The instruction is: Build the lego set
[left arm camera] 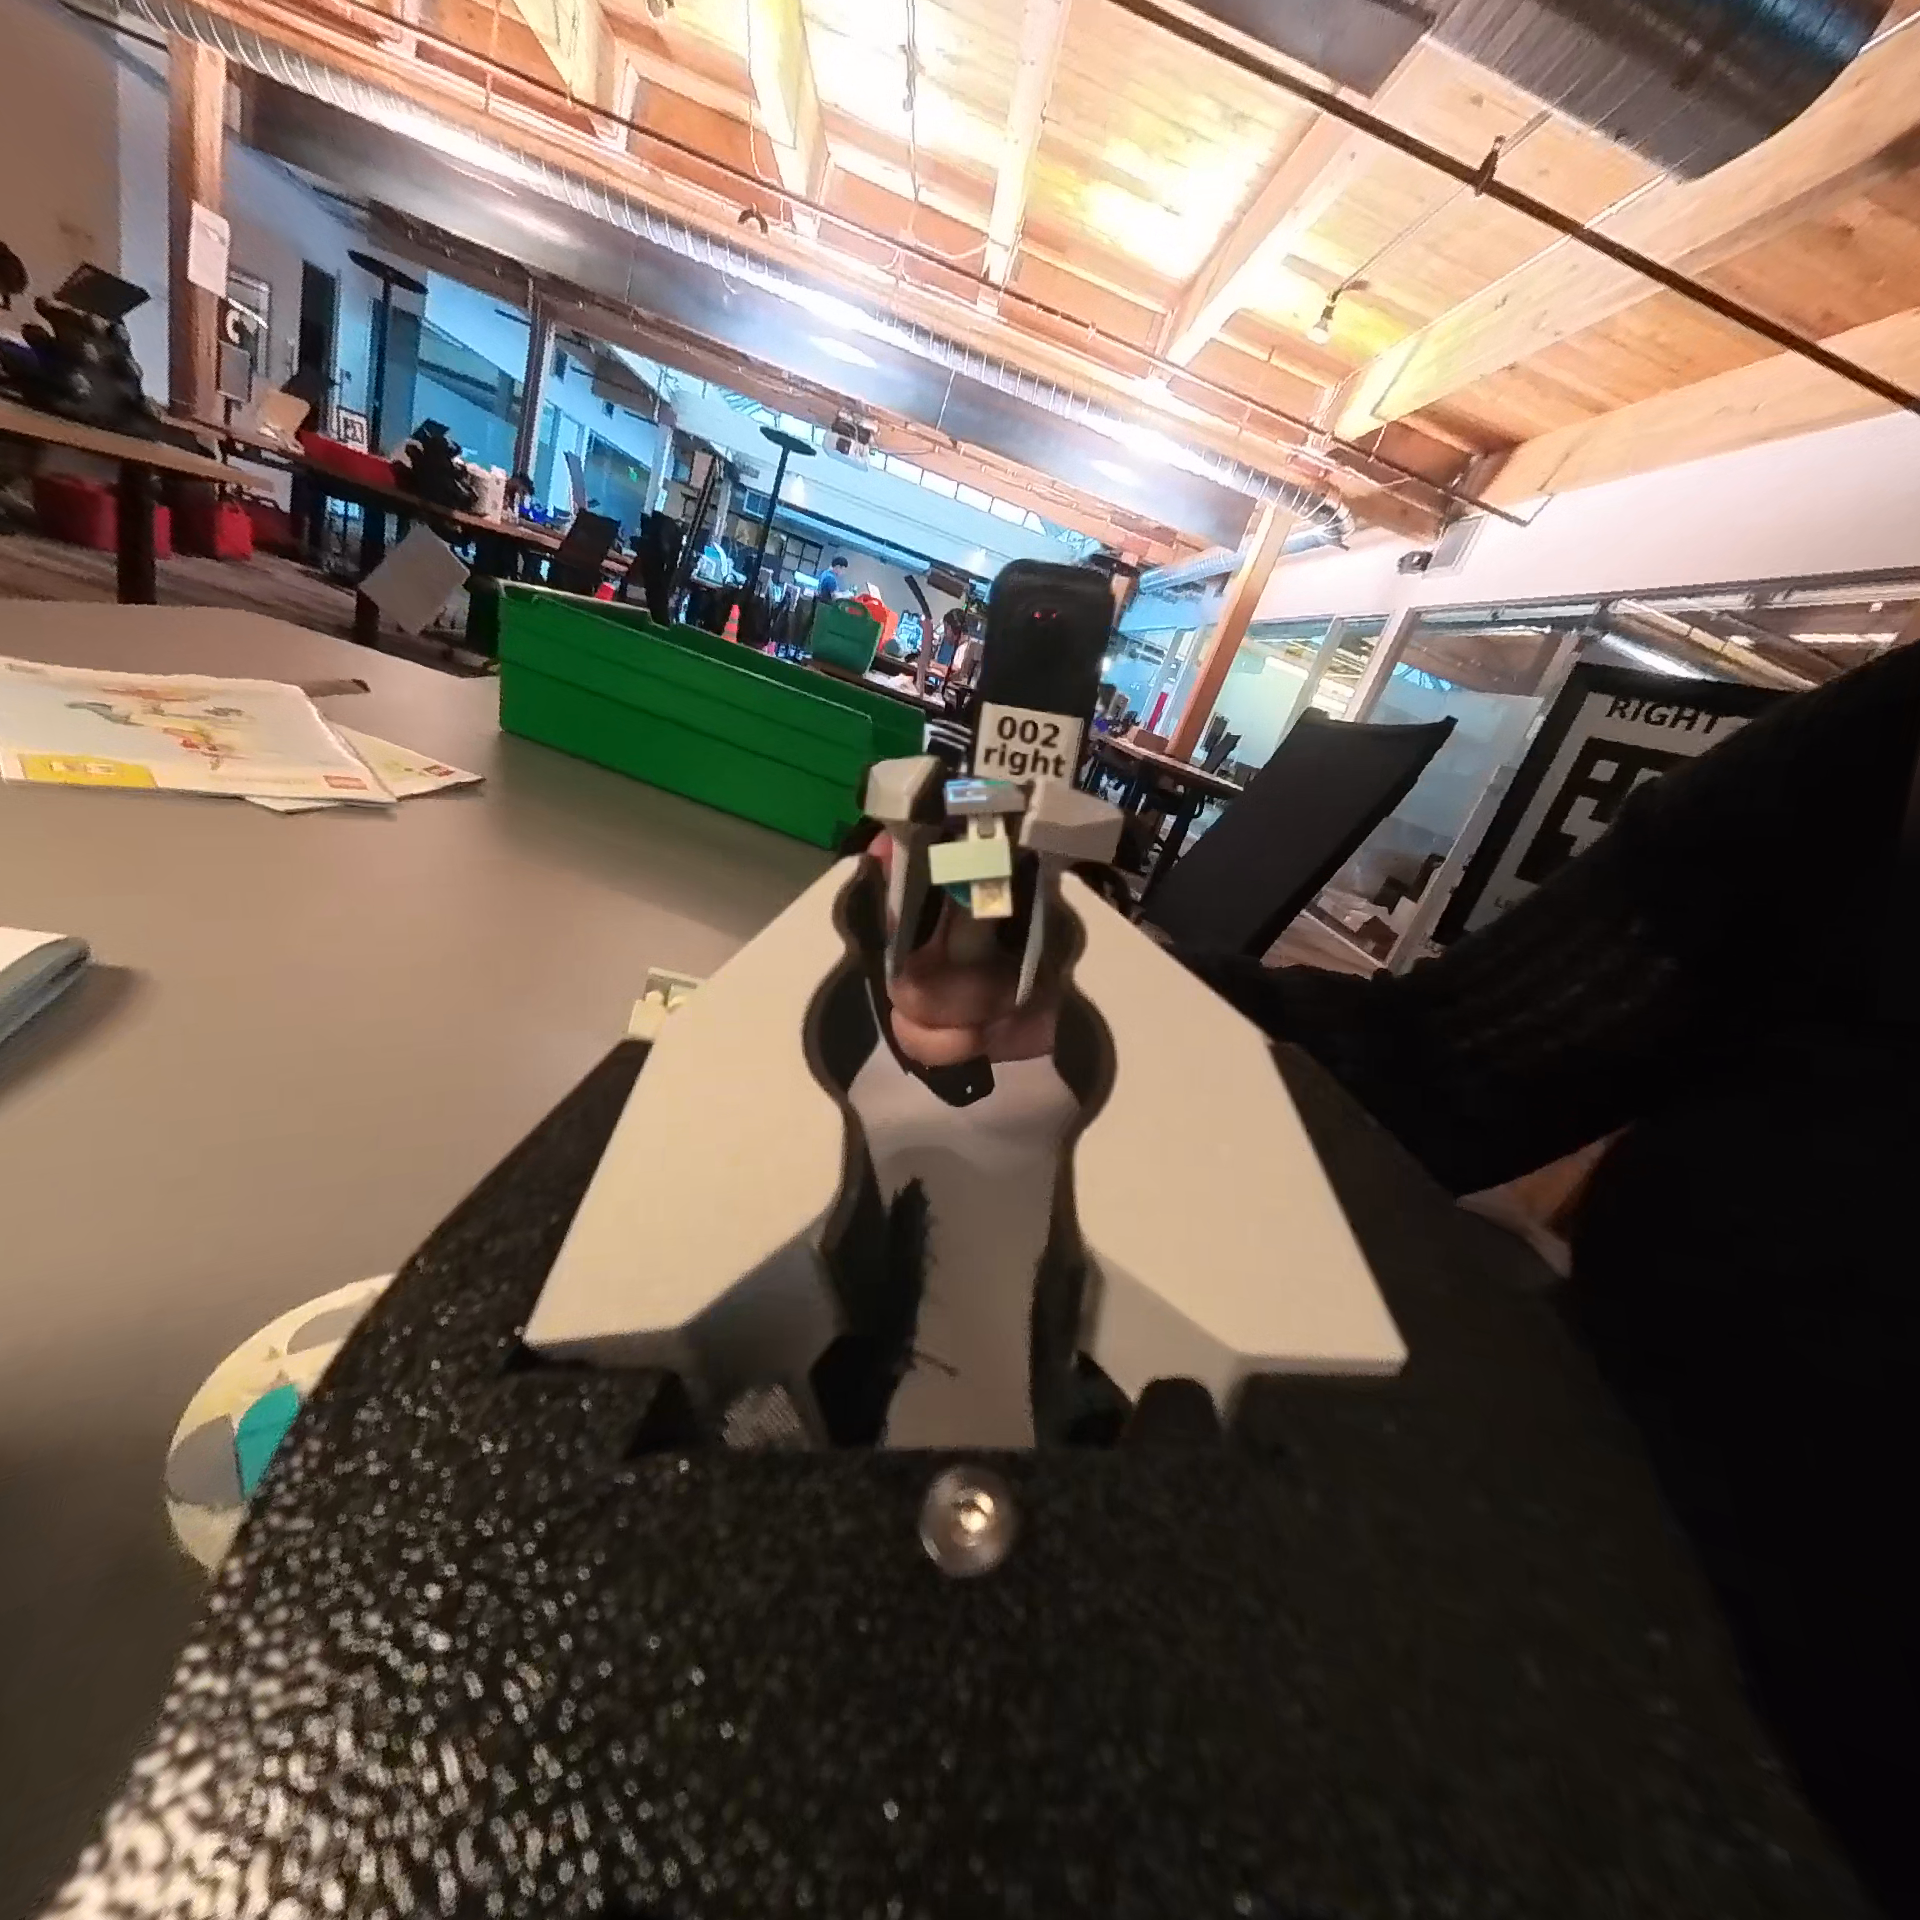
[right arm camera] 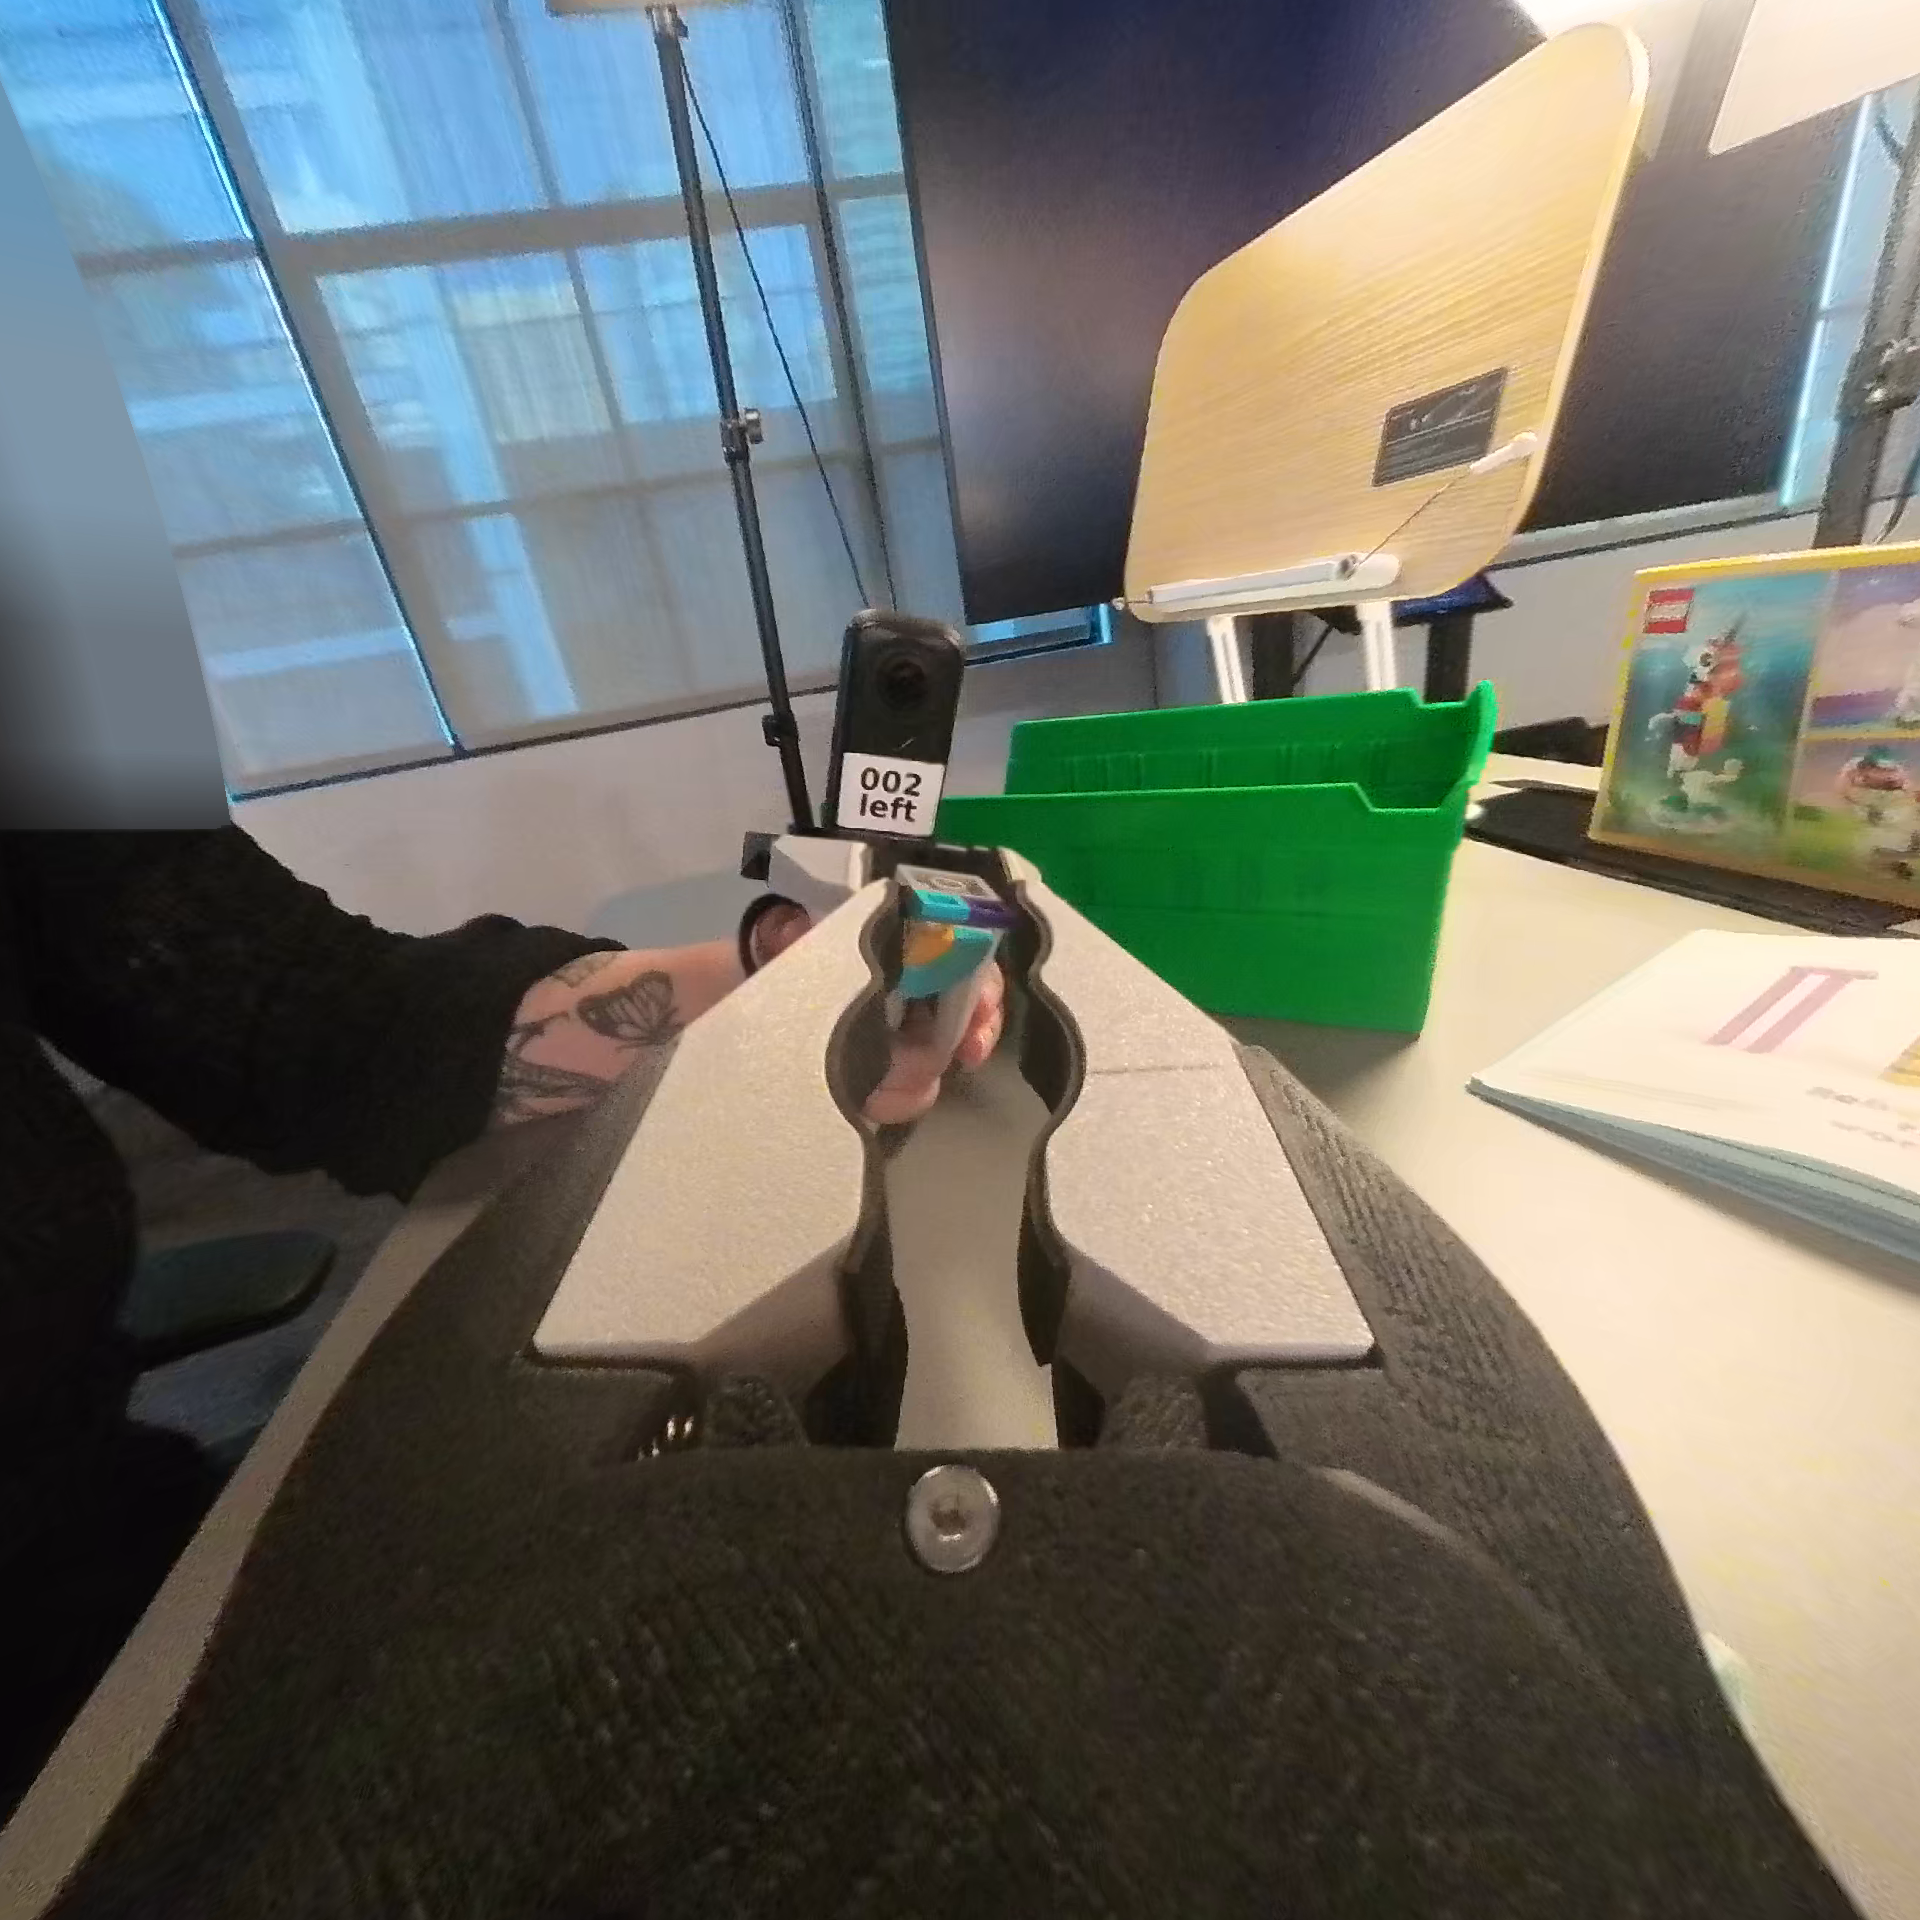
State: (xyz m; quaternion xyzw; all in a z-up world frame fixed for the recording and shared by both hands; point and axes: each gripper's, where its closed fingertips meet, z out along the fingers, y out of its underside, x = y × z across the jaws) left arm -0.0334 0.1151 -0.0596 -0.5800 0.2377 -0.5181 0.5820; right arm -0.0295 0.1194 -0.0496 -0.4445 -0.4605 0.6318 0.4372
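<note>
The grey tabletop spreads out below and to the left of the left claw, and below and to the right of the right claw. The two claws point at each other, tip to tip, above its edge. A green bin stands beyond and to the right of the right claw, well apart from it. Farther back on that side a pale wooden board leans upright, and a colourful toy box stands at the far right. An open booklet lies on the tabletop to the right of the right claw, nearer the camera than the bin. To the far left of the left claw lie some printed leaflets. Low on its left, beside its black body, a round white dish with coloured bits shows only in part. A single pale brick sits on the tabletop just beside the left claw's left finger. The right claw is clenched on a small brick assembly of grey, teal, purple and orange pieces, which spans the space between its two fingertips. The left claw is released: its fingers stand wide, outside the right claw's tips and clear of the assembly. A hand shows below the assembly, behind the claw tips.
</note>
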